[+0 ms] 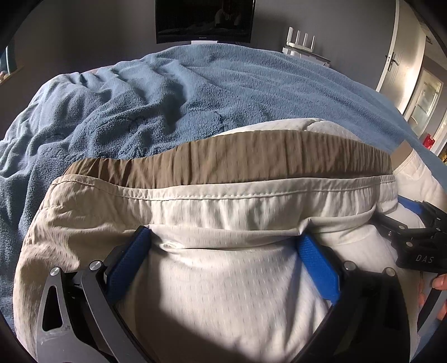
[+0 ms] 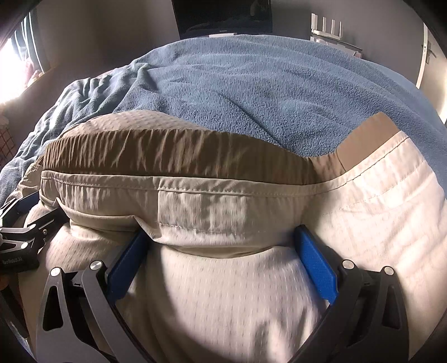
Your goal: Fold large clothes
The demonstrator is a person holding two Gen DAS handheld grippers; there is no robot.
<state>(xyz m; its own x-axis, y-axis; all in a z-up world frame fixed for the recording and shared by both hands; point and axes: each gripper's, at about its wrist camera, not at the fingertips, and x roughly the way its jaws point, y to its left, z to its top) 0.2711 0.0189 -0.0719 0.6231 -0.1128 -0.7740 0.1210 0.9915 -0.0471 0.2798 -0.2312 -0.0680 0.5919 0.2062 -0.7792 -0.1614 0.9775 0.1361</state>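
Note:
A beige garment (image 1: 223, 201) with a white mesh lining and a darker brown inner waistband (image 1: 237, 159) lies on a blue fleece blanket (image 1: 167, 97). It also shows in the right wrist view (image 2: 212, 203). My left gripper (image 1: 223, 240) is open, its blue fingers (image 1: 315, 265) spread wide, with the garment's folded edge bulging between them. My right gripper (image 2: 220, 237) is open the same way over the garment's right part, blue fingers (image 2: 315, 259) apart. The right gripper also shows at the right edge of the left wrist view (image 1: 416, 237), and the left gripper at the left edge of the right wrist view (image 2: 22, 231).
The blanket (image 2: 279, 83) covers a bed and is rumpled at the left. A dark screen (image 1: 205, 19) hangs on the far wall, with a white router (image 1: 300, 42) beside it. A door (image 1: 391, 55) stands at the right.

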